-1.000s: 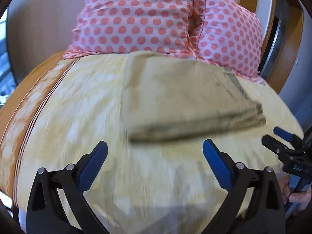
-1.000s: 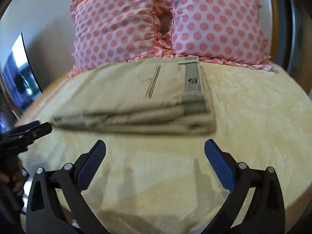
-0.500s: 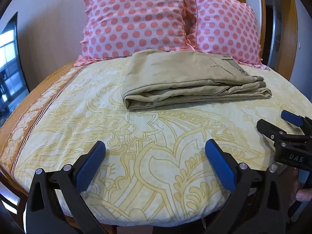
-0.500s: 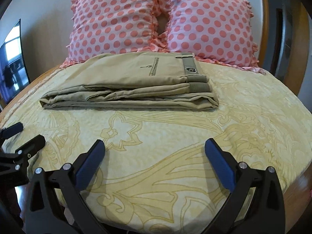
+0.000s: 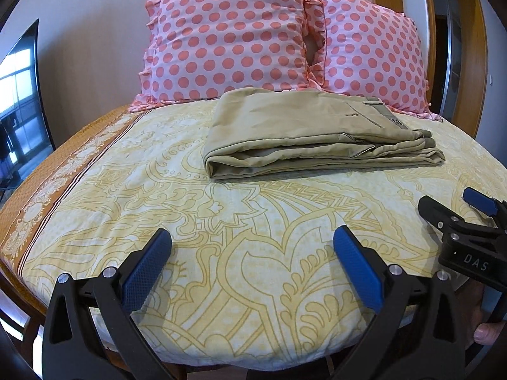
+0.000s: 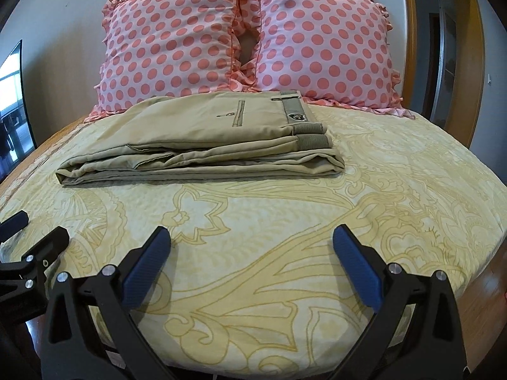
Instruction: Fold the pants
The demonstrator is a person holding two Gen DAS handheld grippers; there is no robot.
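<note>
Pants: khaki trousers, folded into a flat rectangular stack of several layers, lying on the far half of the bed, their far edge touching the pillows.
Fold edges: rounded fold at the left end; the near long side shows stacked layers, slightly uneven.
Waistband: ribbed band at the right end of the stack, with a small dark badge above it; a welt pocket with a button faces up.
Bedspread: pale yellow cover with ornate gold line pattern, orange border at the left.
Pillows: two pink pillows with coral dots, standing side by side behind the pants.
Left gripper: blue-padded fingers spread wide, empty, over the near bed edge, well apart from the pants.
Right gripper: fingers likewise spread, holding nothing, near the foot of the bed.
</note>
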